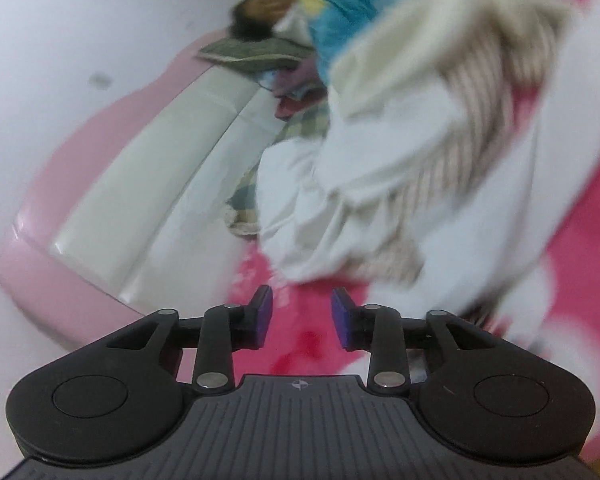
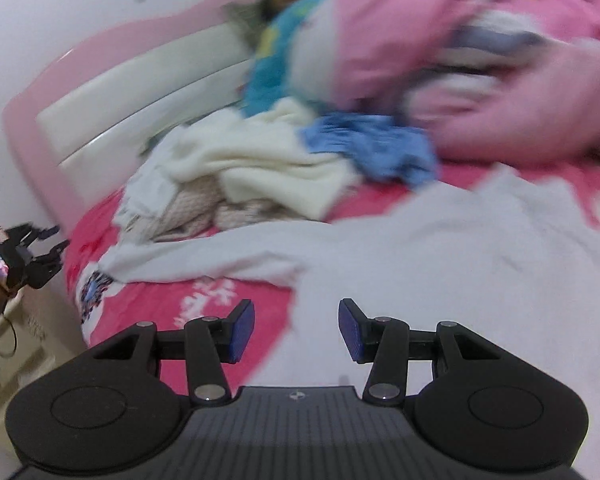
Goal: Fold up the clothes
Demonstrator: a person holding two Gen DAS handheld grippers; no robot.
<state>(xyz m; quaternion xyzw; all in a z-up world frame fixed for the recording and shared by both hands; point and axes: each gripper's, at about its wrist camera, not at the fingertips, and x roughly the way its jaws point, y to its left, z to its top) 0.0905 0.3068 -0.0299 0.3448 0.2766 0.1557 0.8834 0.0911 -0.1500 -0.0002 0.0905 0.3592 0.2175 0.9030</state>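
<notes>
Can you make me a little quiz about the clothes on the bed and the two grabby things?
1. True or false: the right gripper is clamped on the blue garment.
2. What colour is the bed sheet?
3. The garment spread out nearest the right gripper is: A the white garment, B the cream garment, C the pink quilt.

Key: 1 false, both it and the left gripper are open and empty. 2 bright pink. 3 A.

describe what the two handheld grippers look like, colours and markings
Both match. The left gripper and right gripper have matte black bodies with two round discs, black linkage arms with silver rivets, a grey ribbed centre plate bearing a small crosshair mark, and blue-purple pads on the jaws. No cables or sleeves show.
</notes>
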